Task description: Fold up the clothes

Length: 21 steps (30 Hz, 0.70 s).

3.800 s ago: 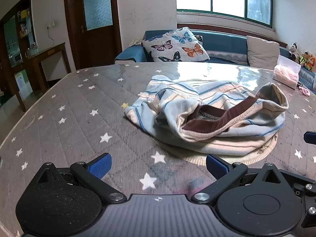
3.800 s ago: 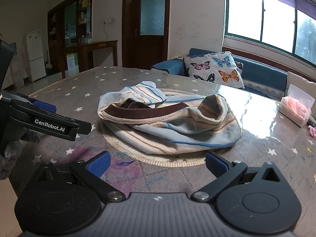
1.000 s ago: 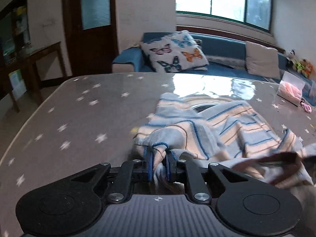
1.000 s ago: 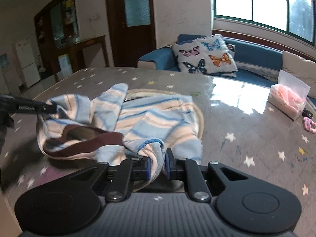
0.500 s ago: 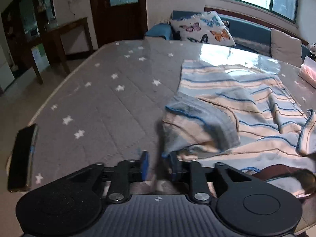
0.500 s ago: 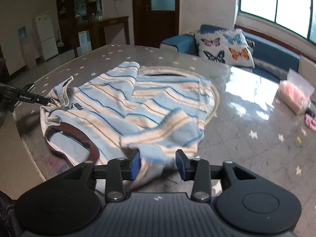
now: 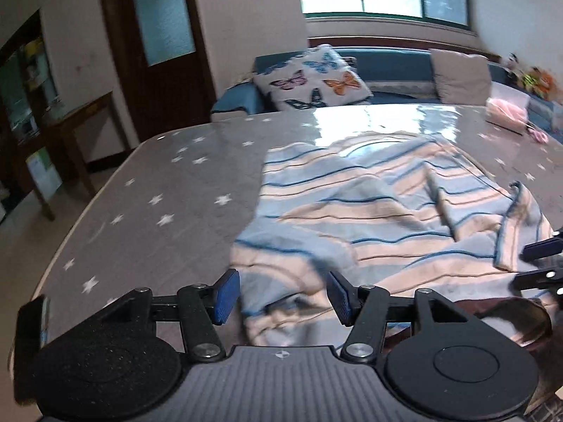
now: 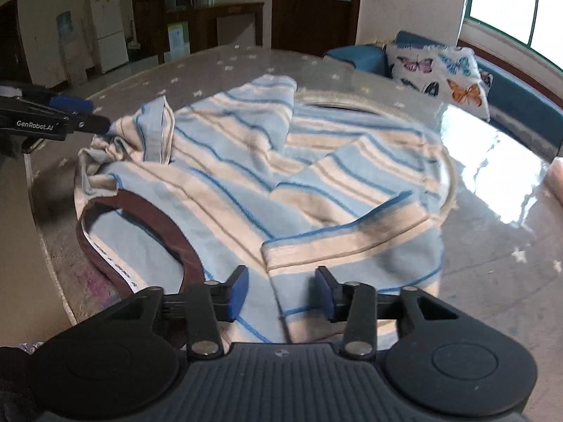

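Two grippers hover over a striped shirt (image 8: 246,161) spread on a star-patterned table (image 7: 169,190); left gripper (image 7: 281,297) opening, right gripper (image 8: 281,293) closing, pads clear of cloth.

One striped garment (image 8: 246,176) on the one star-patterned table (image 7: 169,211), and two grippers over it, the left gripper (image 7: 281,295) and the right gripper (image 8: 281,290). Four blue pads in all, two on each. Behind, one butterfly cushion (image 7: 313,77), one plain cushion (image 7: 461,74), one blue sofa (image 7: 390,59), one white fridge (image 8: 107,31), and one dark phone (image 7: 30,341) at the table's edge.
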### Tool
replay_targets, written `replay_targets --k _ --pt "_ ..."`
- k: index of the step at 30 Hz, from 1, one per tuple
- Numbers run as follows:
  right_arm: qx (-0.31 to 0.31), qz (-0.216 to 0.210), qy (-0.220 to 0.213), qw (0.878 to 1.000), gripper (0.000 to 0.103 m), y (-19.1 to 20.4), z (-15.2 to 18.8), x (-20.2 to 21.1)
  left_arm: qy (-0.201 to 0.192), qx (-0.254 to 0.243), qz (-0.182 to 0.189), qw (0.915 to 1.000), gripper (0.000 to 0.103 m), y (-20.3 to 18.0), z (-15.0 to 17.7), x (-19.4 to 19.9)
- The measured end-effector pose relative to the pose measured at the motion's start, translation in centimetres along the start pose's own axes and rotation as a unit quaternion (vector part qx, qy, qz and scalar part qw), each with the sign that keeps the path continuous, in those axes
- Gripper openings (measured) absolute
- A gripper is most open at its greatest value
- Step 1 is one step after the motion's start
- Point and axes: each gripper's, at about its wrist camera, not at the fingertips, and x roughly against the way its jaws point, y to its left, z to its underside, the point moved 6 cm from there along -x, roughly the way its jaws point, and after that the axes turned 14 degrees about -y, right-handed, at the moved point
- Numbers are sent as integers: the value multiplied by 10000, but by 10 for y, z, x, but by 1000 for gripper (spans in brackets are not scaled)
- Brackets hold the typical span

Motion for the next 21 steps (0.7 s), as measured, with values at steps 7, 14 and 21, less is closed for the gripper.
replay_targets --k 7,14,21 --pt "-70 164 -45 9998 11 -6 6 3 138 -407 96 9990 48 -19 7 -40" --pt "-477 693 -293 9960 2 -36 6 31 125 90 -103 9998 5 10 9 -38" --pt "-1026 1705 -443 9790 2 -86 17 75 139 732 -916 9930 3 68 22 -6"
